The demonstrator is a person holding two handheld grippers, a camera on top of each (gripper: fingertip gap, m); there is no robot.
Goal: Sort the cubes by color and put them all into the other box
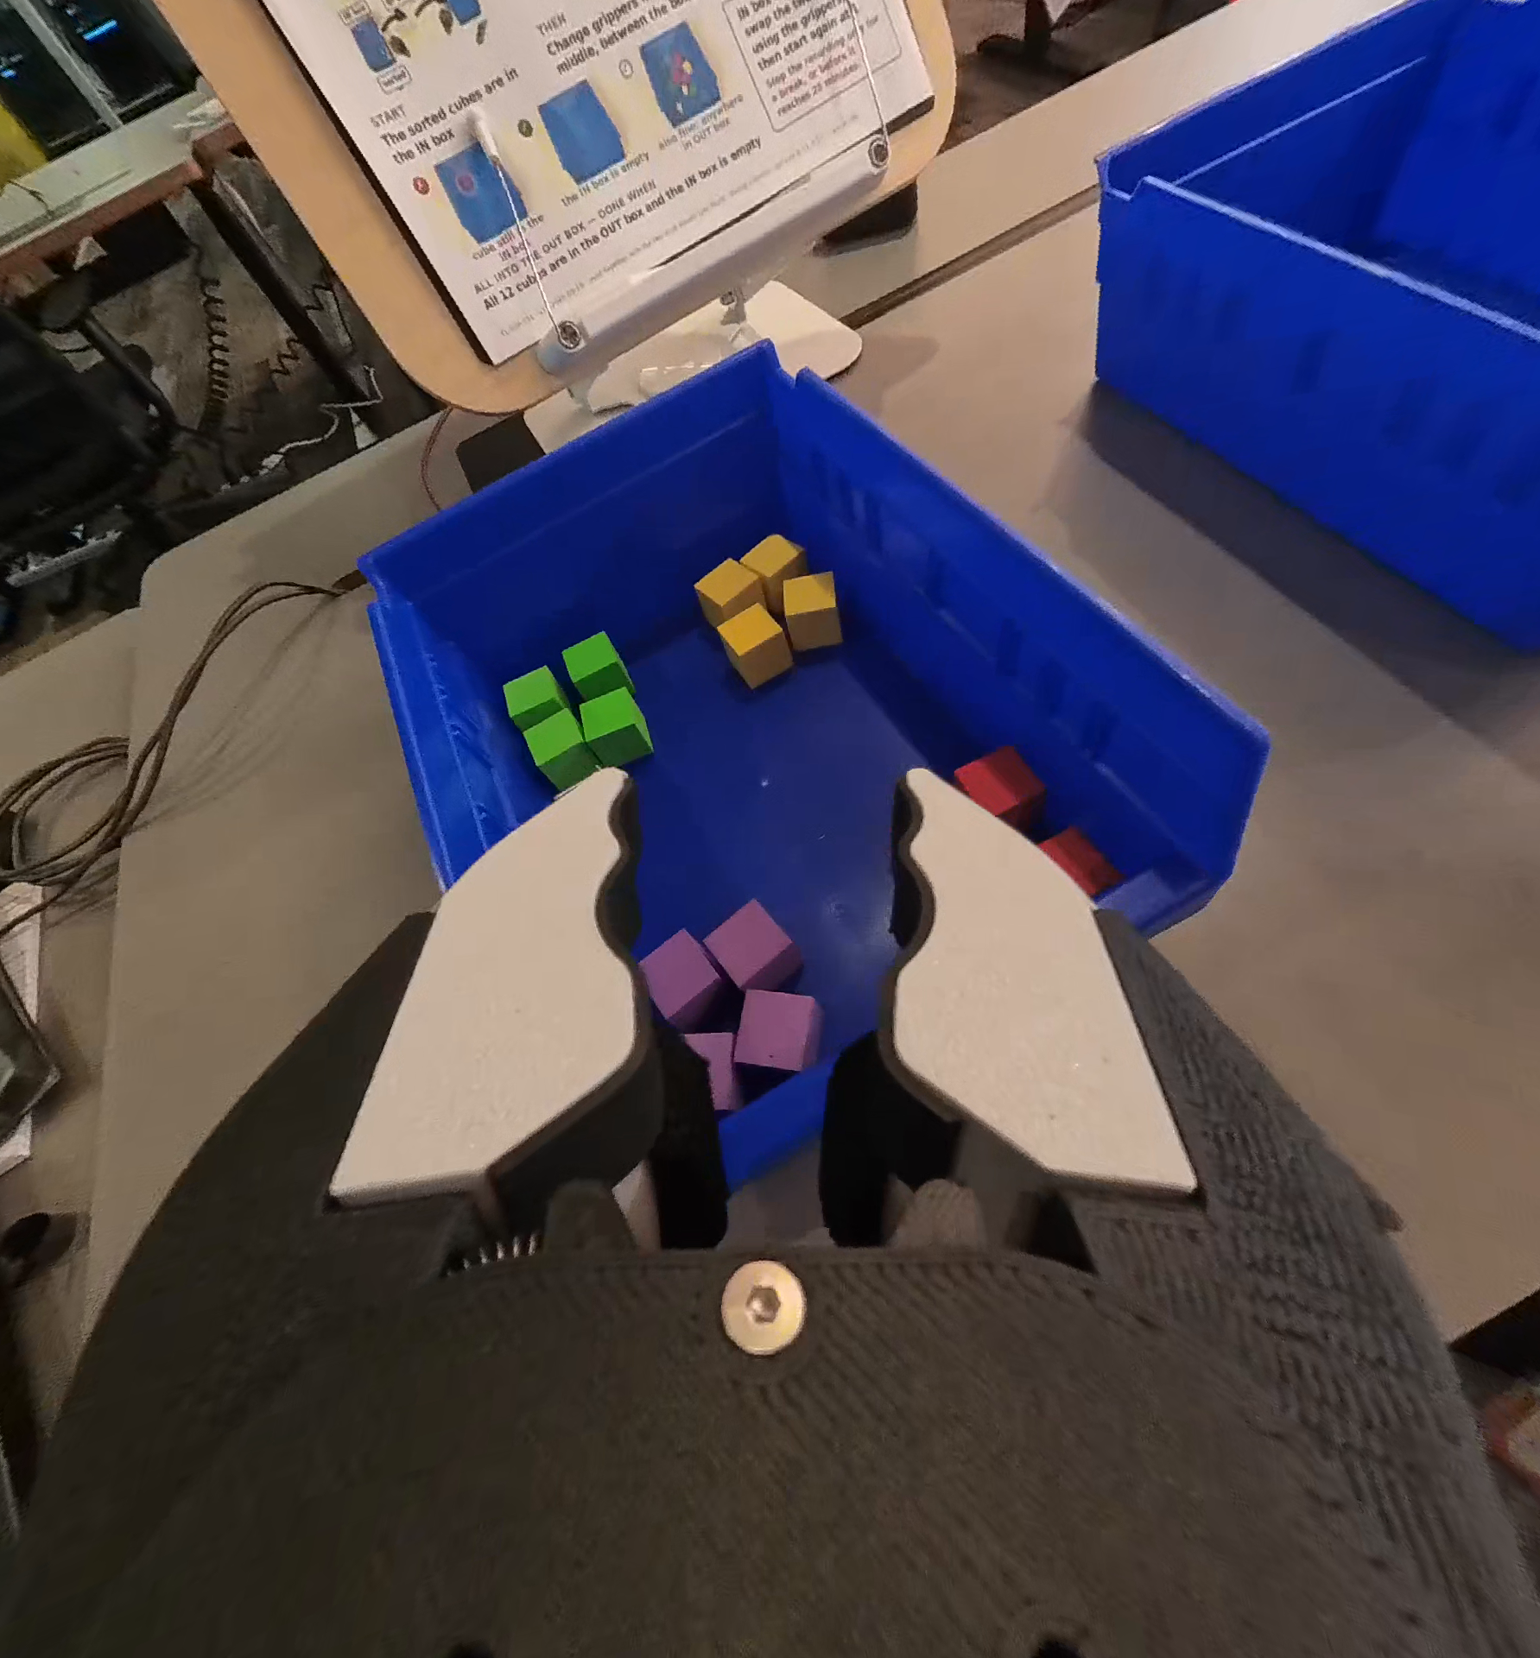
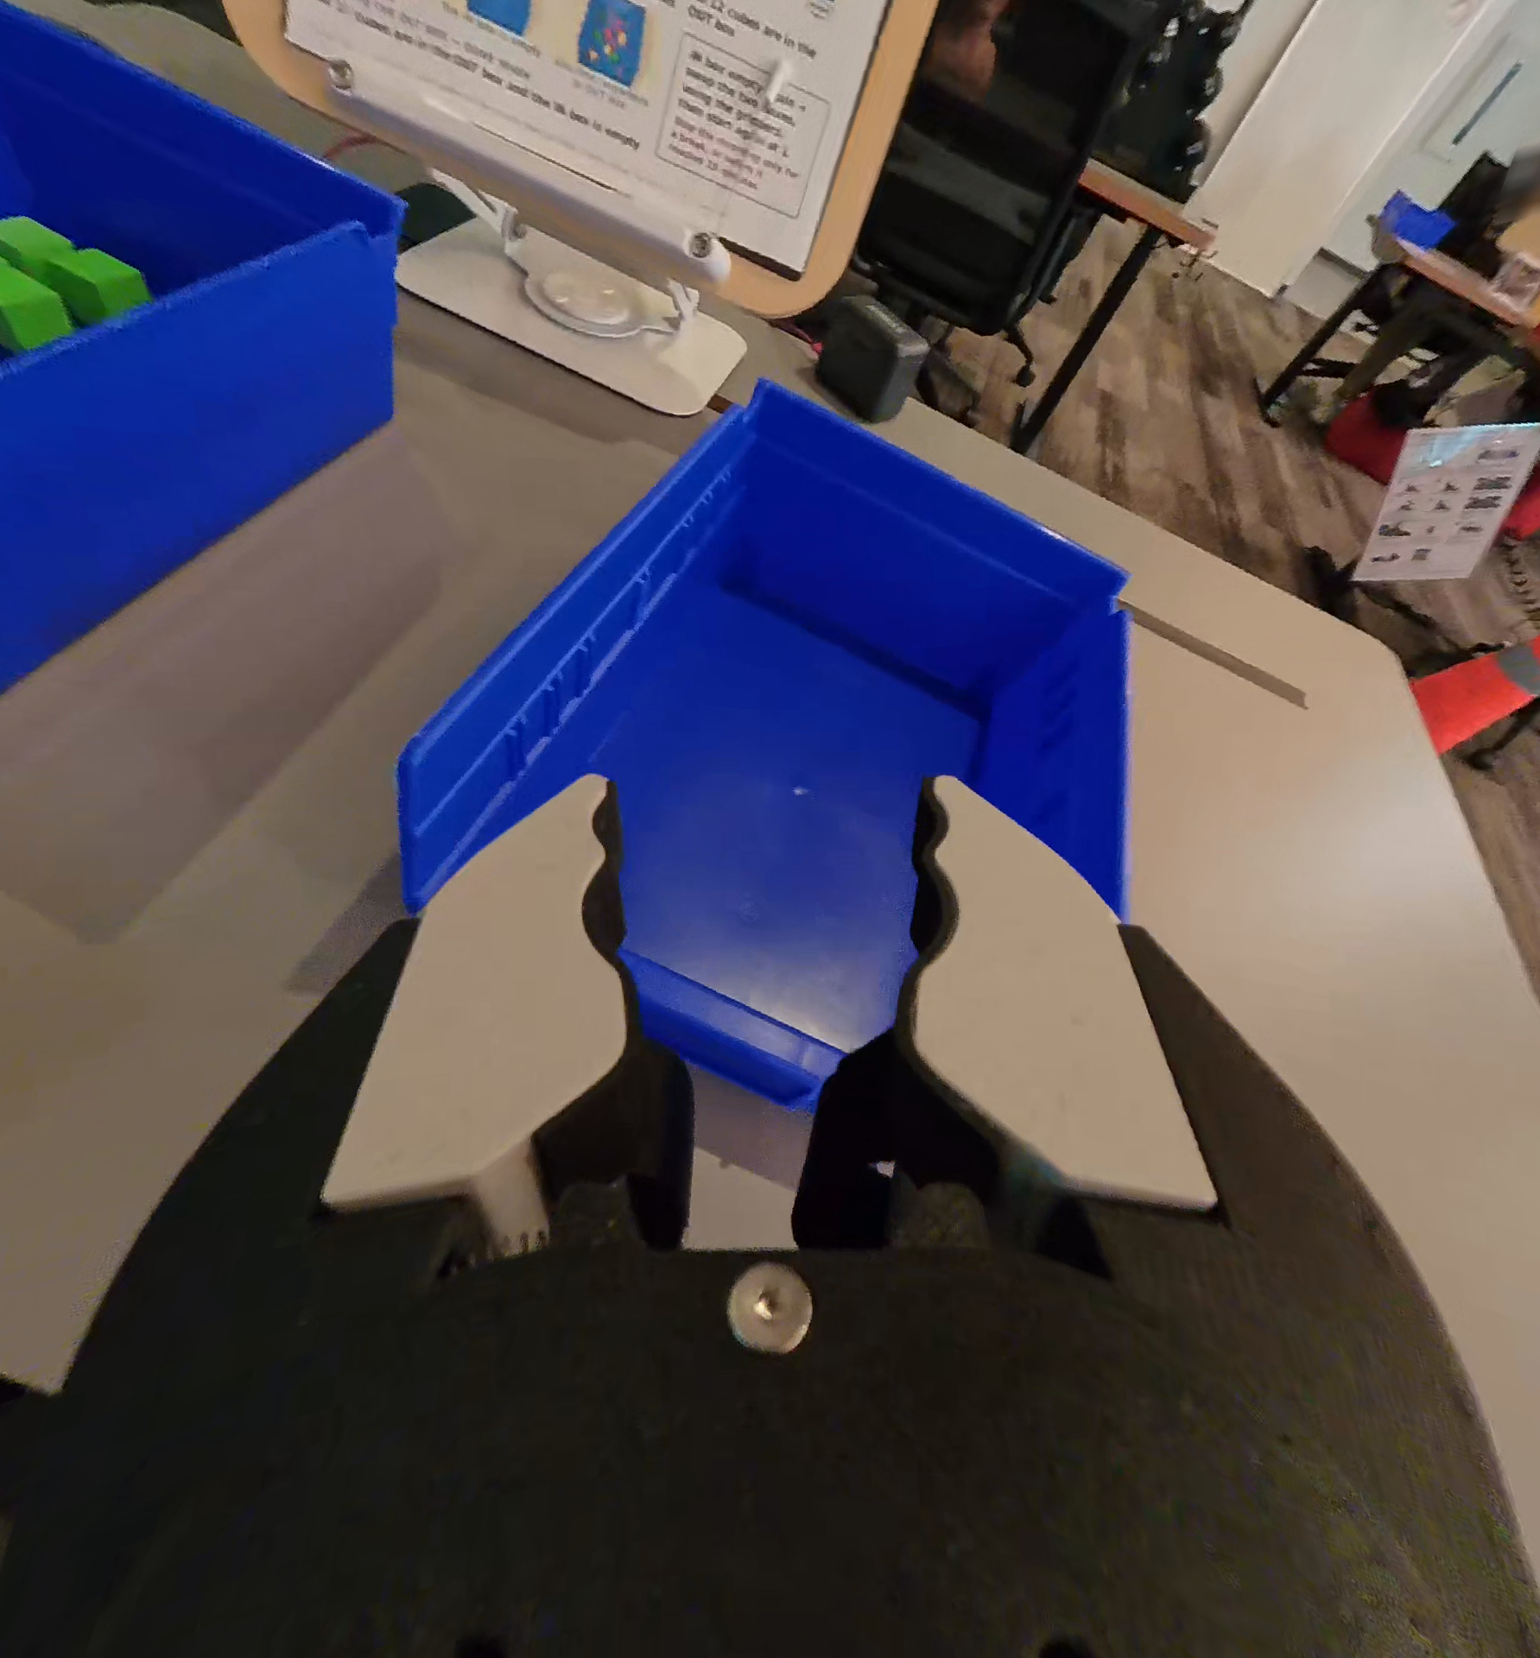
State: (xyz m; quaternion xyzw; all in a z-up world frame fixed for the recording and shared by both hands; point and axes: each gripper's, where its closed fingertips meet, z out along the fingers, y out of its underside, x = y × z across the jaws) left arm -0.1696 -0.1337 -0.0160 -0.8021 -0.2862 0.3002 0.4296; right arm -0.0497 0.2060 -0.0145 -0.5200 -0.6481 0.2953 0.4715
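The left tool (image 1: 761,789) hung wide open, empty, over the bin (image 1: 569,502); purple cubes (image 1: 739,987) at 6 o'clock. The right tool (image 2: 766,789) gaped empty over a bare bin (image 2: 1053,682).

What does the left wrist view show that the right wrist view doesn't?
Only the left wrist view shows the yellow blocks, purple blocks and red blocks, with the open left gripper above their blue bin. Only the right wrist view shows inside the second bin, no blocks visible, under the open right gripper. Both show the green blocks, the sign stand and the grey table.

red cubes (image 1: 1031,821) — half hidden, tongs (image 1: 761,789)
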